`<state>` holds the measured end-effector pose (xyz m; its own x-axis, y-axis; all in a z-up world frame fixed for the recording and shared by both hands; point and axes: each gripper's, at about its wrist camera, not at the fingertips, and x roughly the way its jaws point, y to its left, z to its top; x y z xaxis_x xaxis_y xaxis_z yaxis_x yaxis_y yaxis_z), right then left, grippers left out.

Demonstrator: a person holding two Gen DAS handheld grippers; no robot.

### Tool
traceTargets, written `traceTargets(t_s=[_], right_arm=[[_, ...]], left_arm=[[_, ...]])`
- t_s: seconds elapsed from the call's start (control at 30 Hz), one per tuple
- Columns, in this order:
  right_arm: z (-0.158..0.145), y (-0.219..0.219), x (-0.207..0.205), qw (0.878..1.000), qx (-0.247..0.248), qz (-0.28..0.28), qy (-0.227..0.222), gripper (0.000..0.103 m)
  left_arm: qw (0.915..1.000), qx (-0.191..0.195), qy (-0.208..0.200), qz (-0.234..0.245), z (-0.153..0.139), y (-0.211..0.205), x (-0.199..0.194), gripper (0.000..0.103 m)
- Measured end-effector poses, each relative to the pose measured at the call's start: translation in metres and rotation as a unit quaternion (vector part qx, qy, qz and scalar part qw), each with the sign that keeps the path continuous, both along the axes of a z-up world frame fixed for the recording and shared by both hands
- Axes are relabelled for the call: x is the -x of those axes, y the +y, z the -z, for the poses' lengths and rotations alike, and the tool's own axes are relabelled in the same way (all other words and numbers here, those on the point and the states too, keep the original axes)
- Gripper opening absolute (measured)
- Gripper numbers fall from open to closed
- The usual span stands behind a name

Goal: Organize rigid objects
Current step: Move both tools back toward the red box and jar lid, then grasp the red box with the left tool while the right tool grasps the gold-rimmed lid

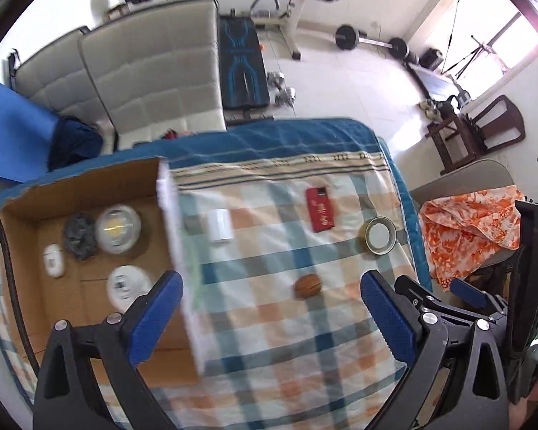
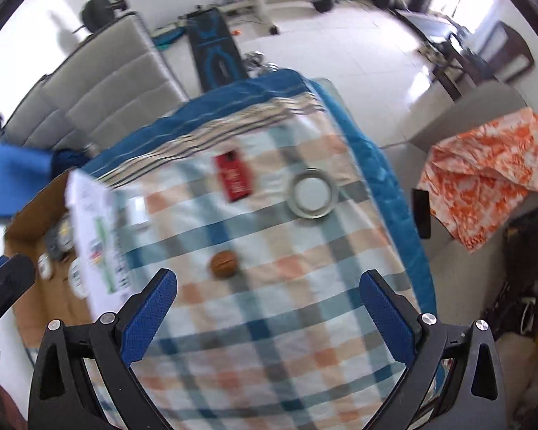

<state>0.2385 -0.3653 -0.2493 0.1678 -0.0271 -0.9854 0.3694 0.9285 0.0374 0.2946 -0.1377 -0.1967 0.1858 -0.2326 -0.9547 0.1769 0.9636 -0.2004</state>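
On checkered cloth (image 2: 269,322) the walnut (image 2: 224,264) lies just ahead of the right claw (image 2: 269,317), which is released and empty.

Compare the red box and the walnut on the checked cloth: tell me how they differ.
The red box is flat and rectangular with light printing; the walnut is round, brown and ridged. The red box covers more cloth than the walnut. The walnut lies nearer the cameras, the red box farther back. Both rest untouched on the checked cloth, outside the cardboard box.
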Motion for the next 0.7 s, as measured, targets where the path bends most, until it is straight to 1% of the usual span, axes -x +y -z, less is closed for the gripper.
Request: traceTargets(t_s=[0.07, 0.17, 0.3, 0.33, 0.4, 0.43, 0.47, 0.5, 0.57, 0.7], right_arm=[[0.024, -0.025, -0.012, 1.000, -0.007, 0.020, 0.011, 0.103], [0.064, -0.056, -0.033, 0.998, -0.033, 0.046, 0.025, 0.103], [0.111, -0.073, -0.054, 0.994, -0.067, 0.067, 0.050, 0.100], [0.121, -0.075, -0.059, 0.994, -0.069, 0.068, 0.057, 0.098], [0.139, -0.077, -0.066, 0.993, -0.074, 0.068, 0.068, 0.089], [0.148, -0.077, -0.069, 0.992, -0.072, 0.068, 0.075, 0.087], [0.156, -0.078, -0.072, 0.992, -0.071, 0.067, 0.082, 0.078], [0.161, -0.078, -0.073, 0.992, -0.068, 0.065, 0.087, 0.071], [0.162, -0.080, -0.072, 0.992, -0.070, 0.062, 0.081, 0.071], [0.158, -0.087, -0.072, 0.993, -0.049, 0.044, 0.093, 0.071]], left_arm=[[0.9997, -0.004, 0.022, 0.000, 0.028, -0.023, -0.023, 0.102], [0.9989, -0.023, 0.042, -0.001, 0.060, -0.048, -0.049, 0.102], [0.9963, -0.049, 0.070, 0.000, 0.100, -0.076, -0.078, 0.102], [0.9955, -0.055, 0.077, 0.001, 0.108, -0.080, -0.083, 0.102], [0.9939, -0.067, 0.087, 0.002, 0.124, -0.088, -0.089, 0.102], [0.9930, -0.073, 0.093, 0.004, 0.130, -0.091, -0.091, 0.102], [0.9921, -0.079, 0.098, 0.006, 0.137, -0.095, -0.093, 0.102], [0.9910, -0.082, 0.105, 0.008, 0.144, -0.098, -0.094, 0.102], [0.9893, -0.083, 0.119, 0.013, 0.155, -0.104, -0.094, 0.102], [0.9865, -0.094, 0.130, 0.031, 0.174, -0.120, -0.092, 0.102]])
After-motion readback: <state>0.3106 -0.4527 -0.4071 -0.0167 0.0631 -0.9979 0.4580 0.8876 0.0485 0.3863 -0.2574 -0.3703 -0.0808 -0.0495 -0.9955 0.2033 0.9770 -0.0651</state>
